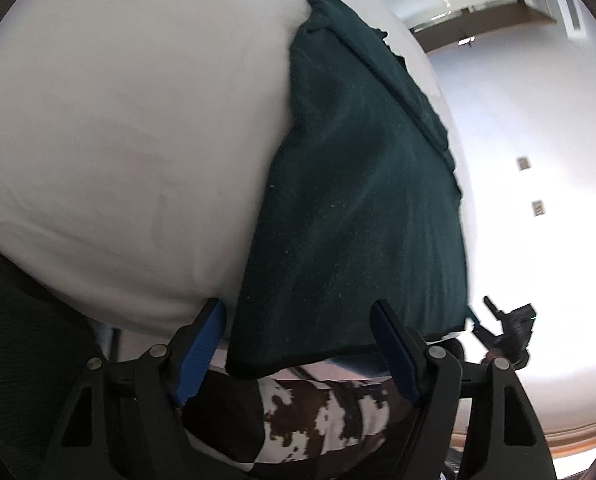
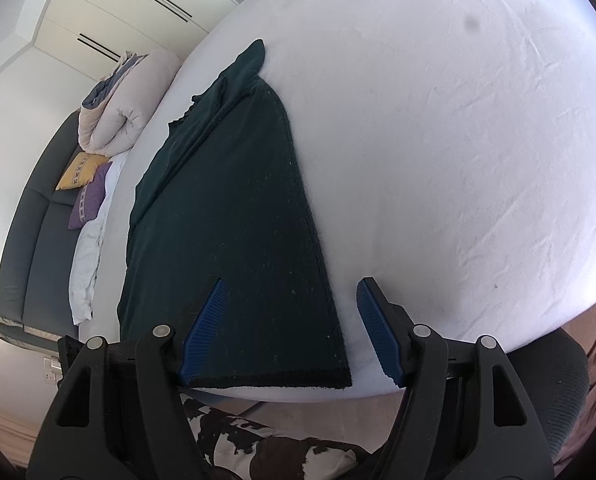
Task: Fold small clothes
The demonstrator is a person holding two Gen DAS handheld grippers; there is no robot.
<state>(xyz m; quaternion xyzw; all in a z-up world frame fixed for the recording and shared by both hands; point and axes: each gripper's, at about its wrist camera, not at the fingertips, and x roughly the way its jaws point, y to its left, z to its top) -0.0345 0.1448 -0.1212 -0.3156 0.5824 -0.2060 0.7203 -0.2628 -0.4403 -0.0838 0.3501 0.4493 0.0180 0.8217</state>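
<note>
Hanging over the near edge of the white bed [image 1: 110, 128], the dark green garment [image 1: 349, 208] hides the part of the mattress under it, and its lower hem is blurred in the left wrist view. The left gripper [image 1: 301, 344] has its blue pads [image 1: 202, 344] spread apart on both sides of this hem, and I see no pad pressing the cloth. At the right edge of that frame a small black device [image 1: 509, 328] is hard to make out.

In the right wrist view the garment [image 2: 234, 220] lies flat along the left side of the bed [image 2: 437, 140], its hem at the lower edge. The right gripper [image 2: 294, 328] is open over the garment's lower right corner; its left pad [image 2: 206, 328] is above the cloth, the right one above the sheet. Whether they touch, I cannot tell.

A brown and white patterned rug [image 2: 258, 444] is cut off below. At the left stand a dark sofa [image 2: 34, 240] with a yellow cushion [image 2: 80, 170], a purple cushion [image 2: 92, 196] and a rolled duvet [image 2: 126, 104].
</note>
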